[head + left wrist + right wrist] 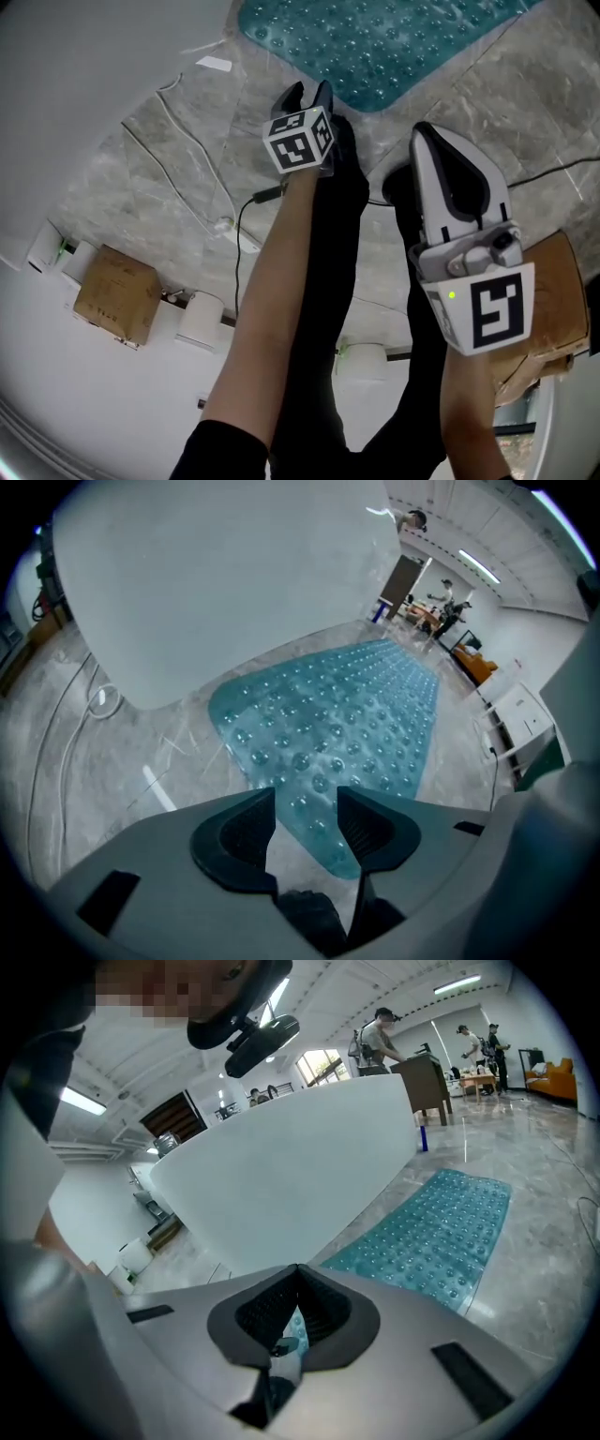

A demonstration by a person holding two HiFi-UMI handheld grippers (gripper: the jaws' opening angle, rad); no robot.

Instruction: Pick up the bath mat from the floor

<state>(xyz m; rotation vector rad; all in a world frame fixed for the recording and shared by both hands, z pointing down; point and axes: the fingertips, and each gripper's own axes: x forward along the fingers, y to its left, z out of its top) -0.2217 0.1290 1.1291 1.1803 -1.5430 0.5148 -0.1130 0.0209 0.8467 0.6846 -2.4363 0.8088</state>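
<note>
The mat [337,714] lies flat on the floor [159,187], a teal, see-through sheet covered in small bumps. It looks like soft rubber or plastic: probably light and limp, so it would sag and fold from wherever it is lifted. It may be slick, and the bumps may cling to the smooth stone. The thin edge sits close to the floor, so the best hold is likely the rounded near corner, peeled up rather than pulled straight.

The left tool [306,792] points steeply down with its jaws spread. That near corner shows in the gap between them, lower down, and the pads touch nothing. The right tool [298,1279] hangs farther back and is more level. Its jaws are pressed together at the tips and hold nothing, with the mat well ahead of it.
</note>
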